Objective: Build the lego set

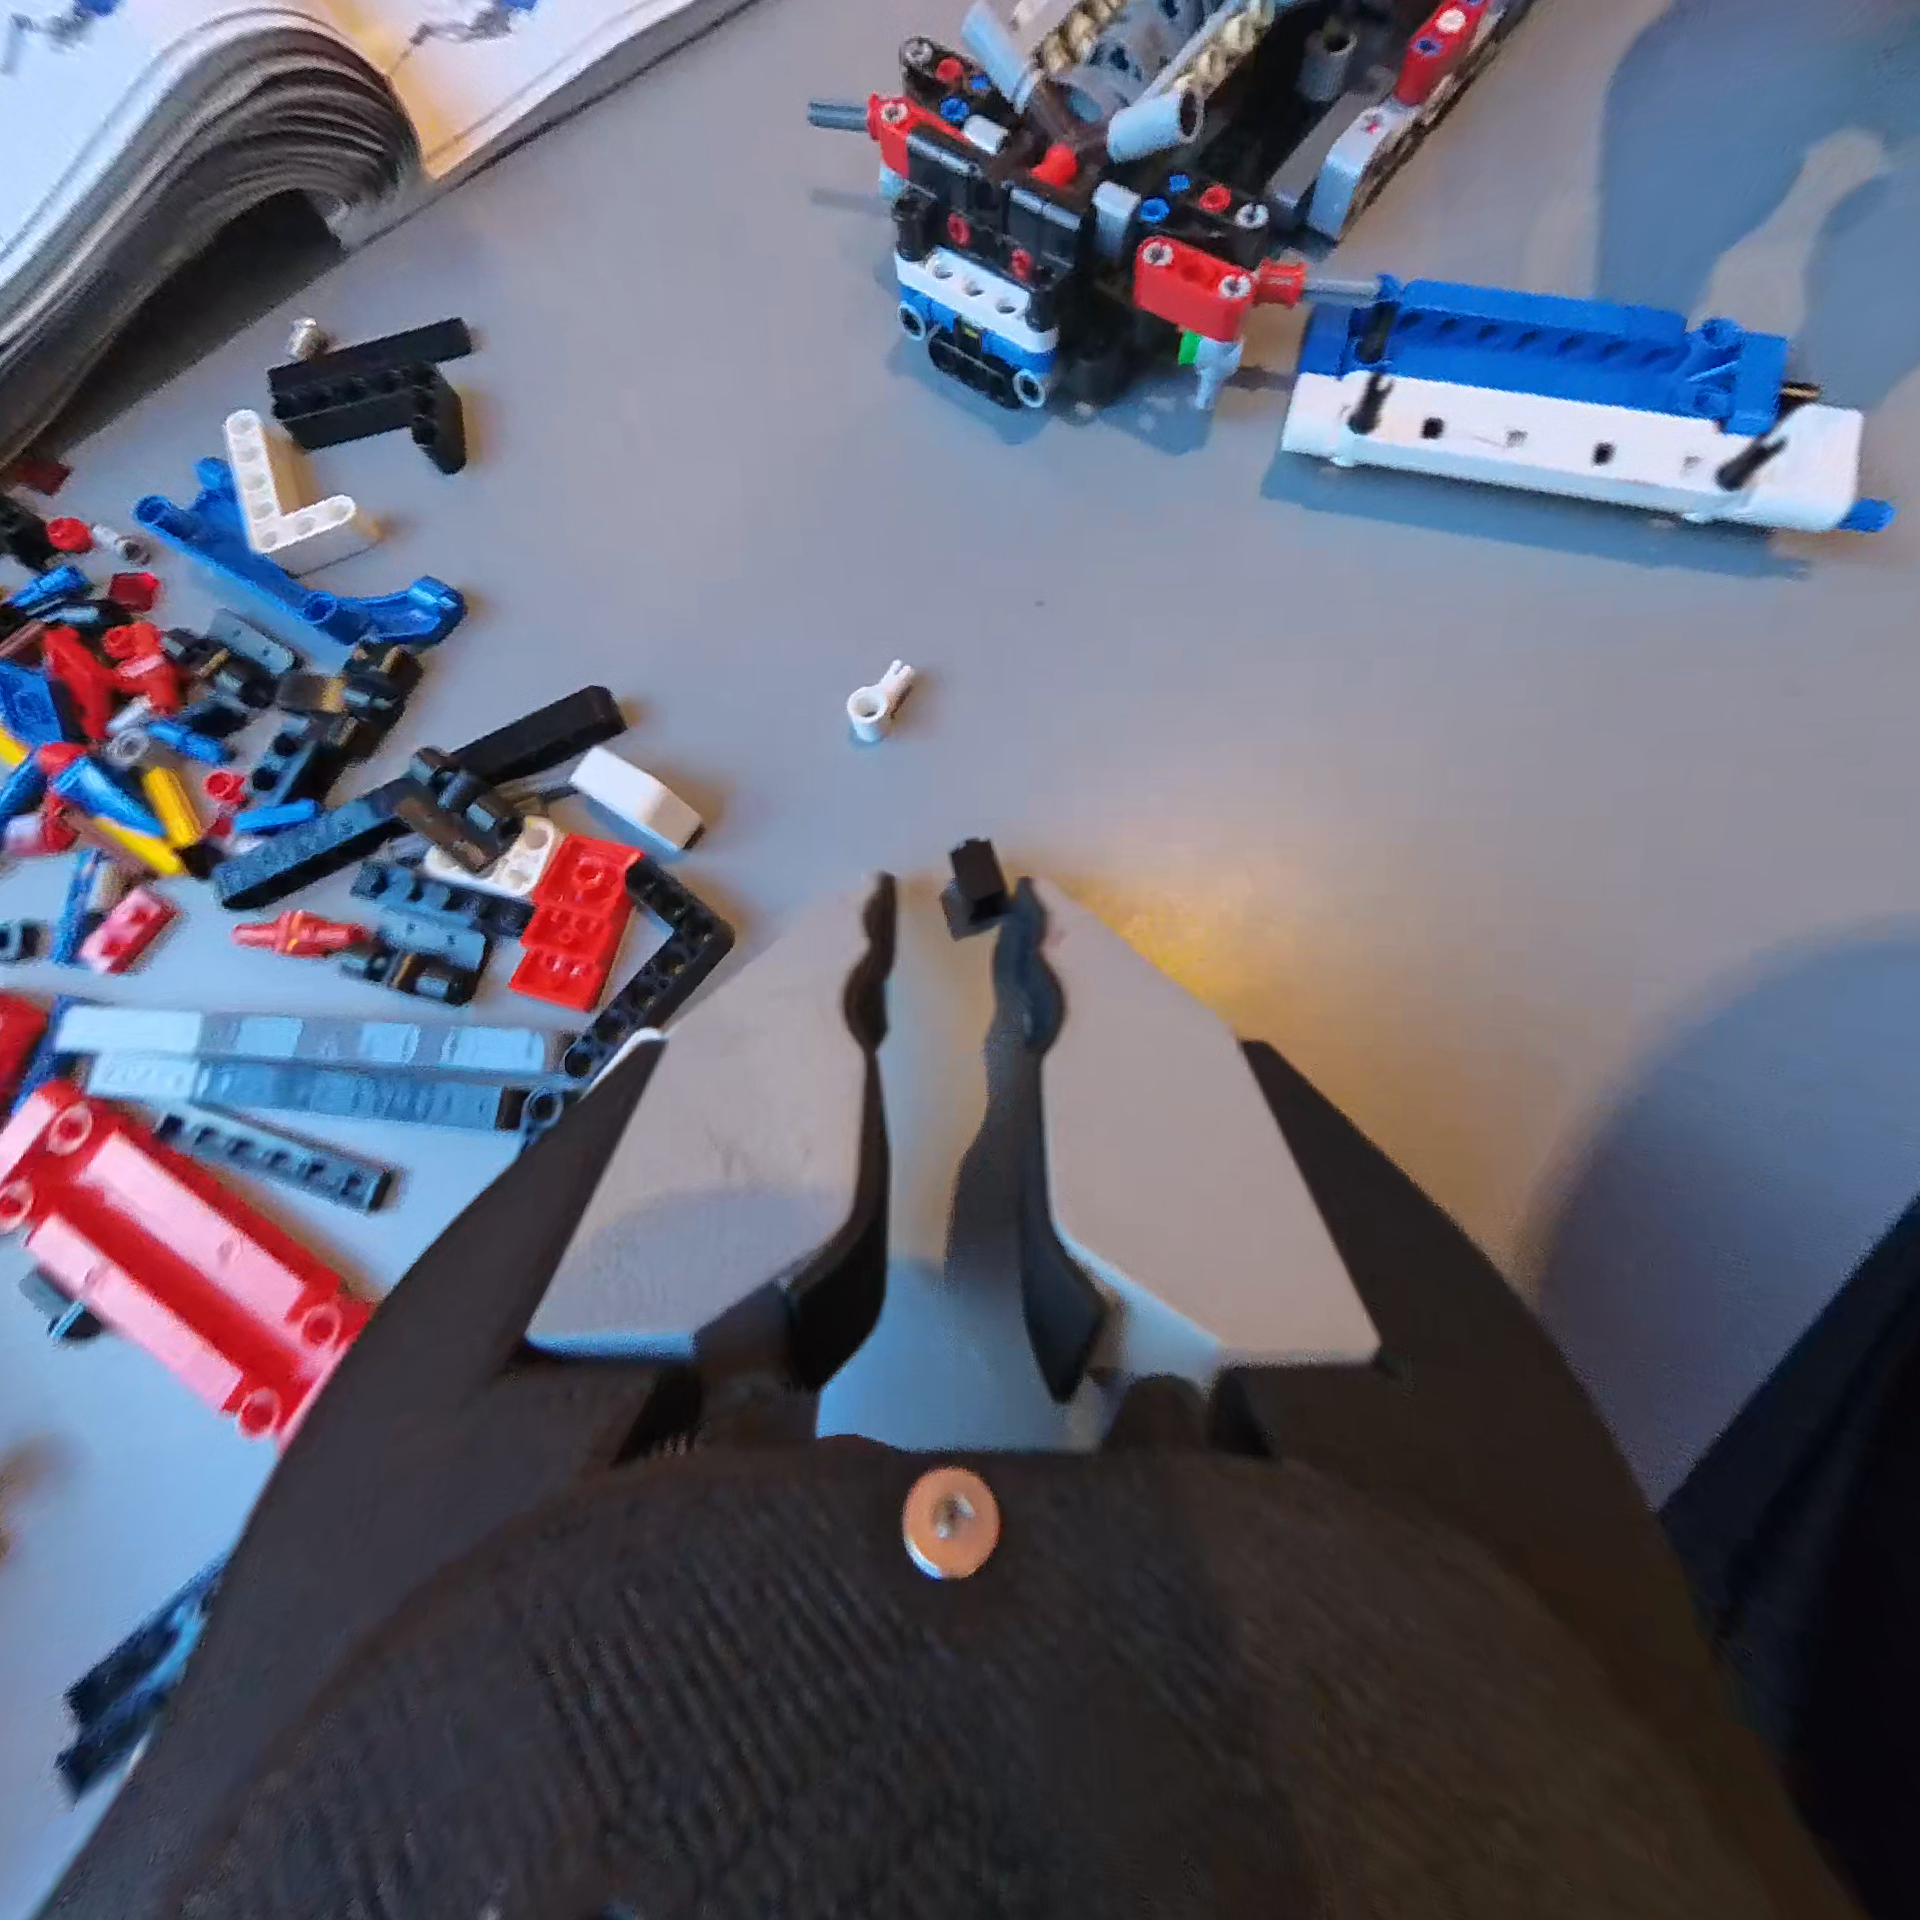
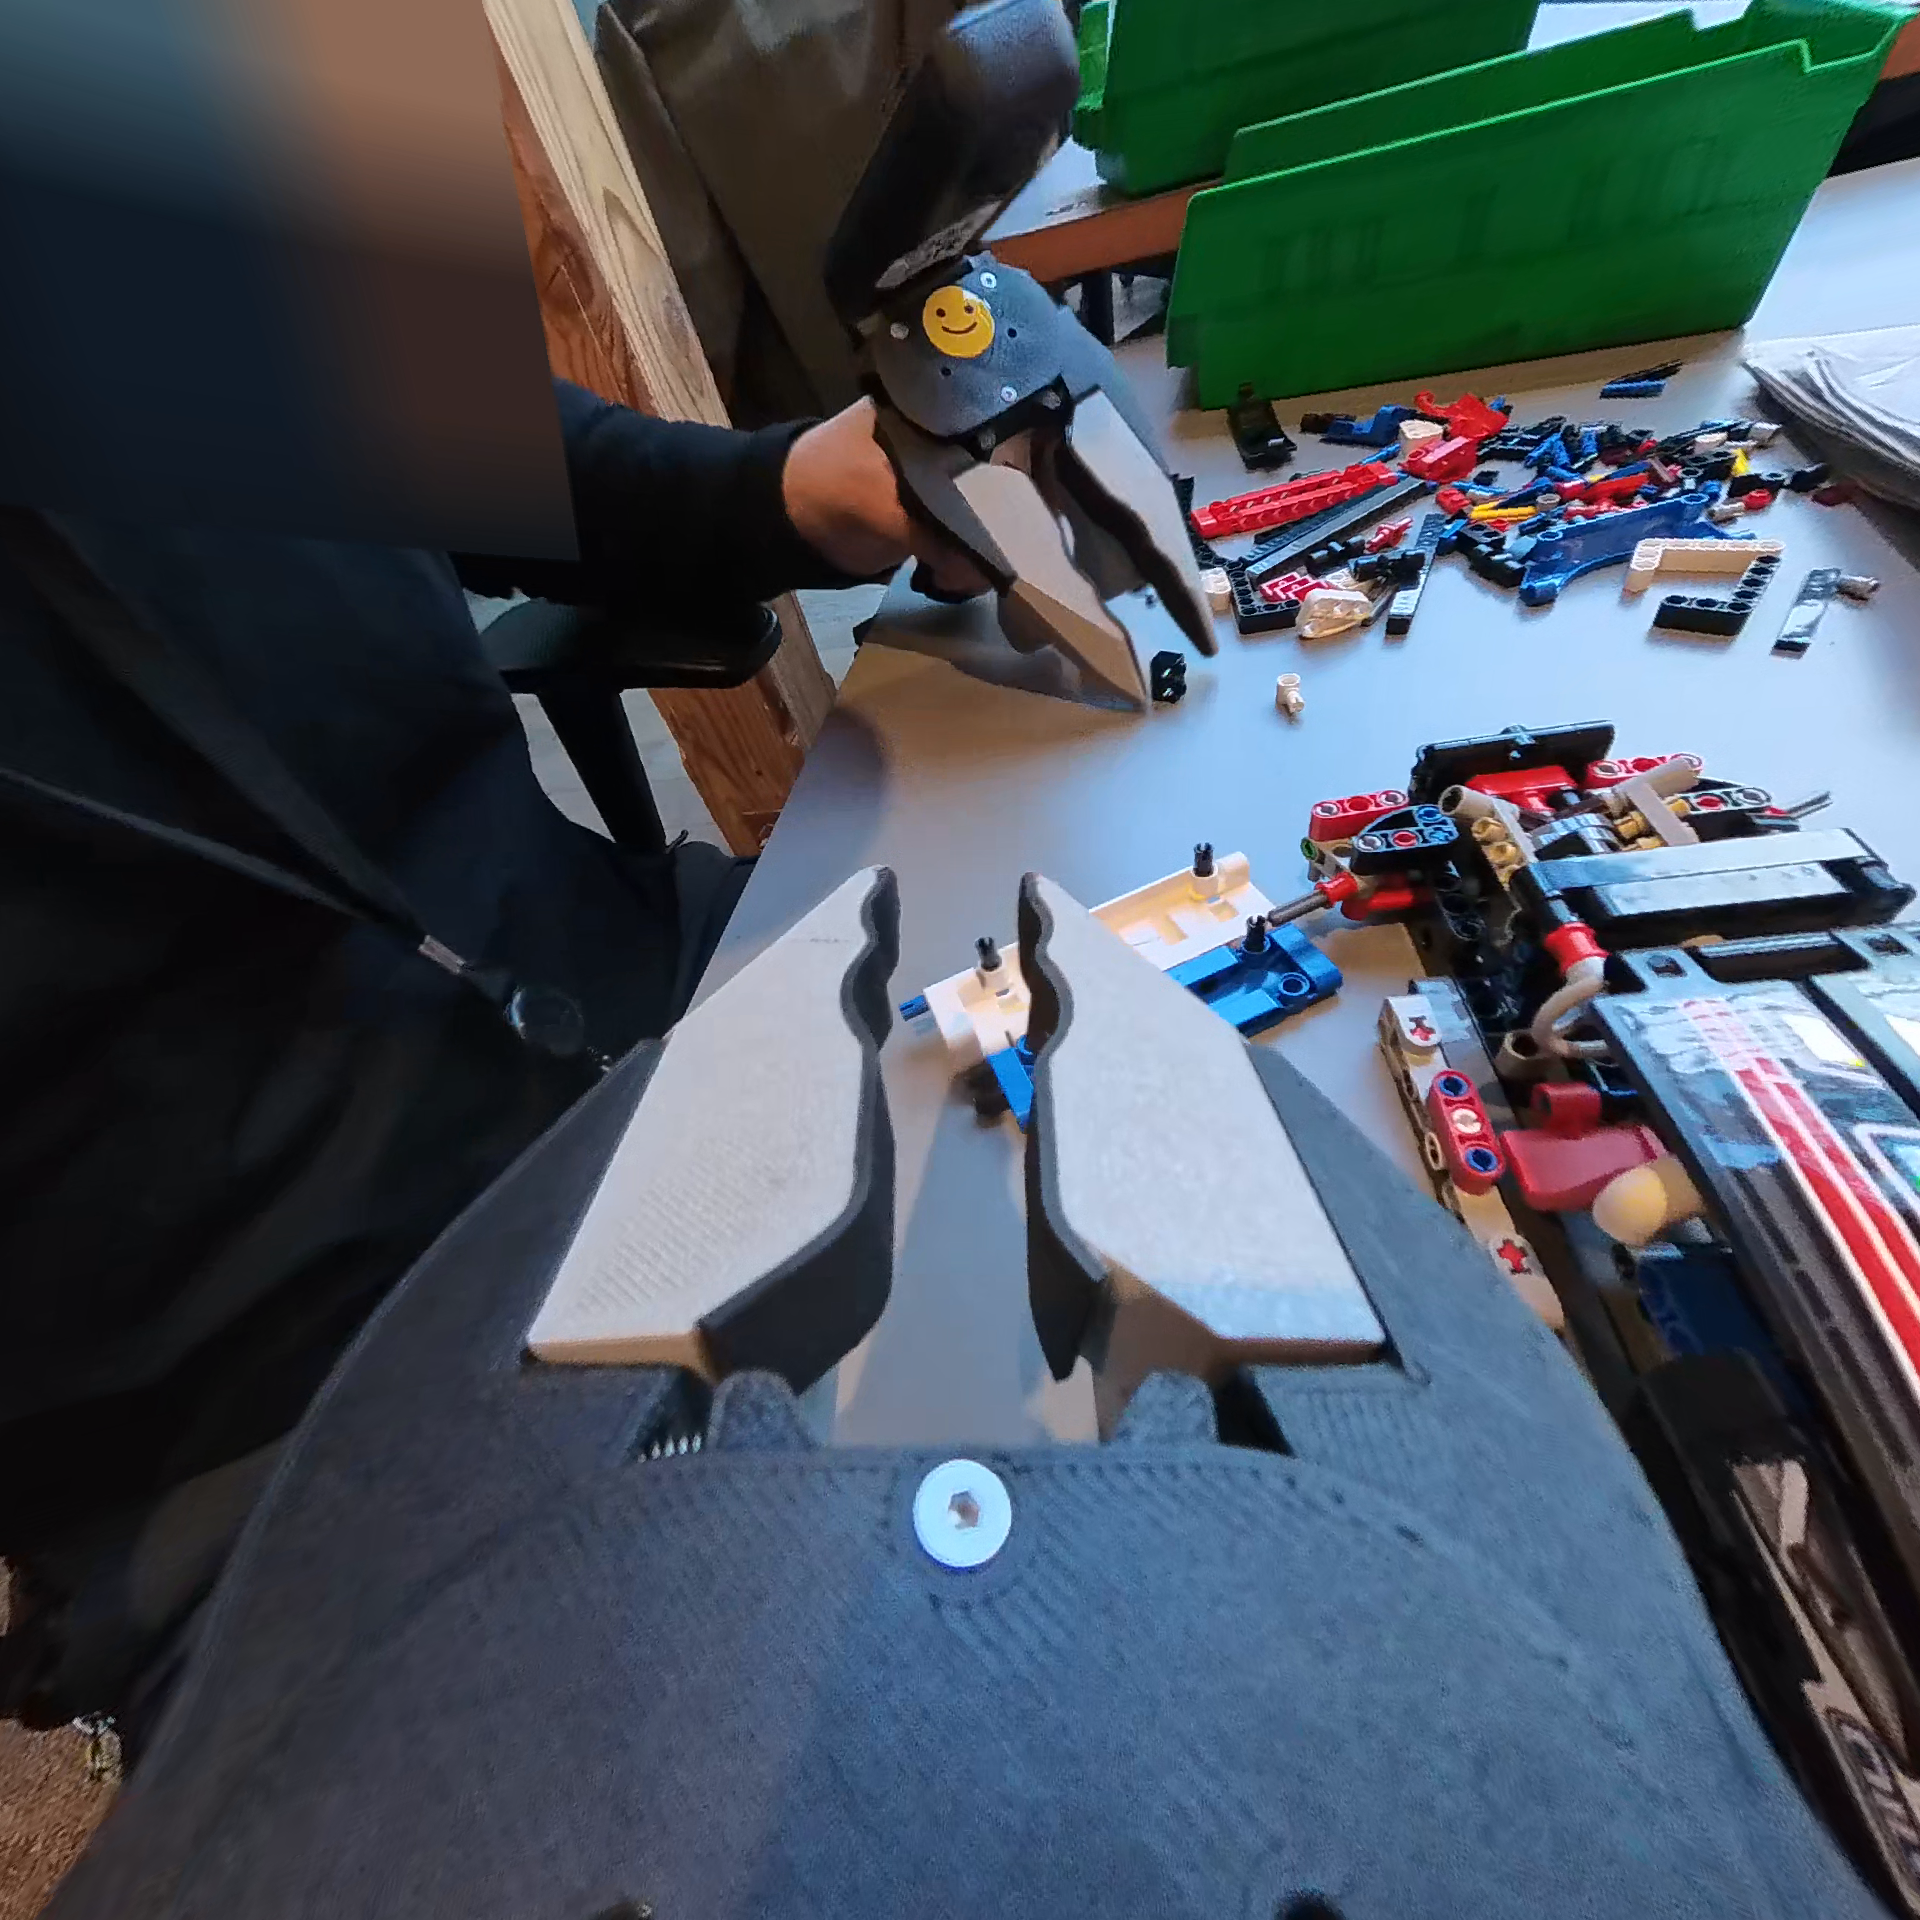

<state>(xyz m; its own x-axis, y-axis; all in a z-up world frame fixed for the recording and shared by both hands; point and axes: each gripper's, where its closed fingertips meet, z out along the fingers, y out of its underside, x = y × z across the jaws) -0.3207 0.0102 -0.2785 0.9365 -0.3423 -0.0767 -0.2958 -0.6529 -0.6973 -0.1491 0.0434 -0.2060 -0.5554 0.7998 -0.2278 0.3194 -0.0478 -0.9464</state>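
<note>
**A:** Item one, nearest. Left gripper (image 1: 951, 894), over the worktop (image 1: 1299, 727)?

**B:** Jaws spread a little, pinching nothing. Small black connector (image 1: 975, 891) lies on the worktop at the tips, close against the inner face of the right-hand finger. I cannot tell whether it touches. From the right wrist view it sits just off the tips rather than deep between them. Probable reason: it has been singled out of the pile for pickup.

**A:** Item two?

**B:** Small white connector (image 1: 879, 704), loose, alone, a little beyond the black one. Likely also pulled out for the same step.

**A:** Item three, right gripper (image 2: 958, 904)?

**B:** Jaws parted, empty. It hangs over the blue-and-white panel assembly (image 2: 1174, 940), which lies flat beside the model with black pins standing up. The near end of the panel shows through the gap, below the tips. I judge it stands ready to steady or lift that panel.

**A:** Item four?

**B:** Loose parts pile (image 1: 260, 790), to the left gripper's left: beams, pins, red, blue and black, spread flat so that each piece can be seen.

**A:** Far items?

**B:** Partly built model (image 1: 1081, 218), nose toward the left gripper, panel just beside it. Open instruction booklet (image 1: 208, 114) at far left. Green bins (image 2: 1475, 208) behind the pile.
</note>
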